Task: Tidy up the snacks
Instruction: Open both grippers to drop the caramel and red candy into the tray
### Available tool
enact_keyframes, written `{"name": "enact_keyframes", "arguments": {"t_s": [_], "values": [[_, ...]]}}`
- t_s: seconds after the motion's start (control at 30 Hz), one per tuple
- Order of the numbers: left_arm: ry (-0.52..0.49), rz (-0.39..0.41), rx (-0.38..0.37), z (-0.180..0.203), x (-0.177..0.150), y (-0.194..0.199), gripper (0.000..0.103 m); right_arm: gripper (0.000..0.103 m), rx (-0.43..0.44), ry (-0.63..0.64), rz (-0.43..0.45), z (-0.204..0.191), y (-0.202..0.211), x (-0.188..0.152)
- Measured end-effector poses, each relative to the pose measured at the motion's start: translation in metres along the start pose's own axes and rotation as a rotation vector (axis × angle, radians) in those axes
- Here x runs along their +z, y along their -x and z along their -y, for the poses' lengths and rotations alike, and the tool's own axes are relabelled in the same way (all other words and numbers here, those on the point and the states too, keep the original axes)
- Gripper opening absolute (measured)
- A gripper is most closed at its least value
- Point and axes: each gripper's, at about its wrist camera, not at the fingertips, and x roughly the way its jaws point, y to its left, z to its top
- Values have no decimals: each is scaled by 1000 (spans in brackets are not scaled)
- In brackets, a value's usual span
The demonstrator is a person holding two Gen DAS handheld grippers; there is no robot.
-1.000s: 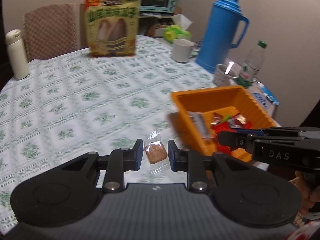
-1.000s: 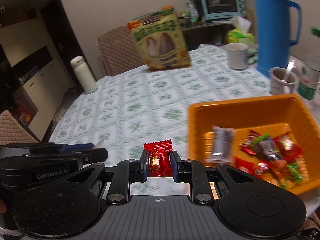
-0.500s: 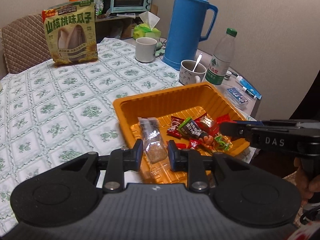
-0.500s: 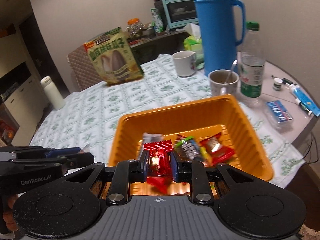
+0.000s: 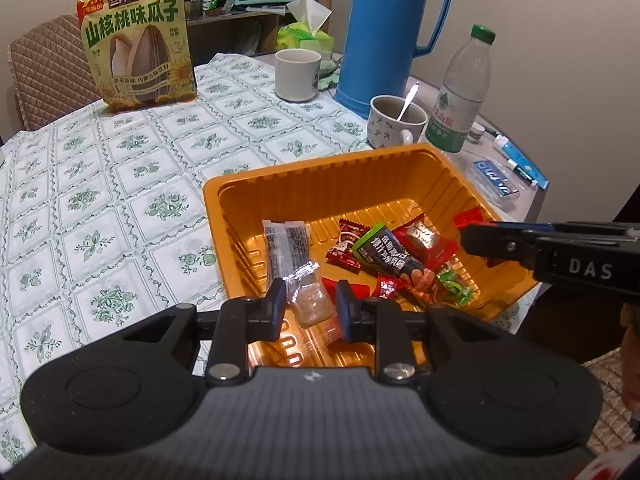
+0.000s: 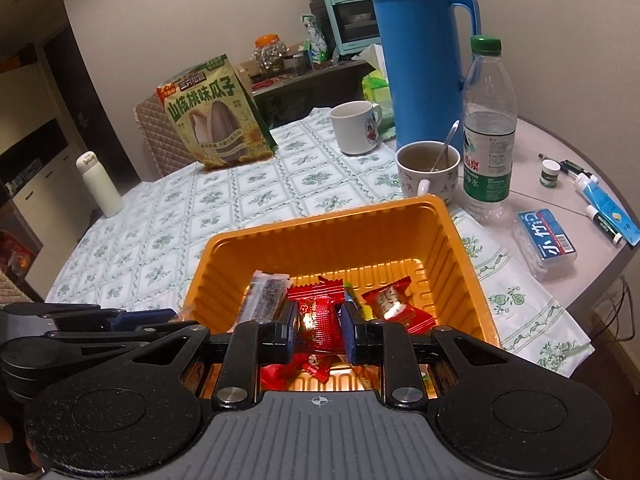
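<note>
An orange tray (image 5: pixel 328 178) (image 6: pixel 320 232) on the table holds several wrapped snacks, among them a dark bar (image 5: pixel 286 248) and red candies (image 5: pixel 424 240). My left gripper (image 5: pixel 311 304) hovers over the tray's near edge; a clear packet of brown crumbs (image 5: pixel 314 304) sits between its fingers, which look slightly parted. My right gripper (image 6: pixel 319 326) is shut on a red candy packet (image 6: pixel 320 316) and holds it above the tray's inside. It also shows from the side in the left wrist view (image 5: pixel 500 242).
Behind the tray stand a mug with a spoon (image 6: pixel 430 168), a water bottle (image 6: pixel 488 120), a blue thermos (image 6: pixel 420 52), a white mug (image 6: pixel 354 126) and a sunflower-seed bag (image 6: pixel 216 116). A white flask (image 6: pixel 98 184) is far left. Small tubes and a box (image 6: pixel 546 240) lie right.
Both grippers have moved right from over the tablecloth to above the orange tray, each carrying its packet. The left fingers look a little wider apart than before.
</note>
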Motion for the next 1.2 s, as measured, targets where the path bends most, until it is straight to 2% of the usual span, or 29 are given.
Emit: {"name": "enact_keyframes", "arguments": {"t_s": [0.33,0.47,0.8,1.2], "values": [[9,-36,26,5,-2,-14,25,23,15,-7,-3,16,-1,3],[13,-40,28,6,-2,-13,29,23,19,-14,-1,19,0,5],[78,9,41,-4,-1,18,29,23,51,-16,-7,25,4,5],[190,49,151,-14,-18,53,35,24,141,36,-62,13,-23,-2]]}}
